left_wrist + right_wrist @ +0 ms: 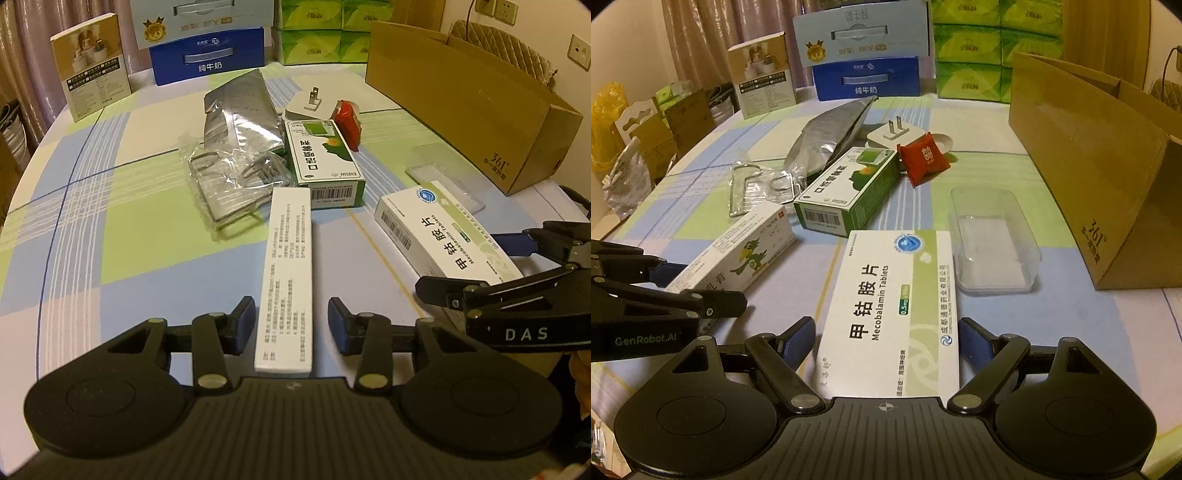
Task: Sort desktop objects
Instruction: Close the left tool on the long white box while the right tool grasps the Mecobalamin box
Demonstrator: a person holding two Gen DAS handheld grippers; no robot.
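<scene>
Left gripper (291, 325) straddles the long white ointment box (288, 273), pads just clear of its sides. Right gripper (886, 341) stands wide around the Mecobalamin Tablets box (890, 310), gaps showing. Beyond: green medicine box (846, 188), clear plastic tray (993, 240), cardboard box (1089, 155).

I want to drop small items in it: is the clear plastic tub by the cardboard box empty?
Empty. The clear plastic tub sits open side up, and only its bare bottom and the tablecloth show through.
</scene>
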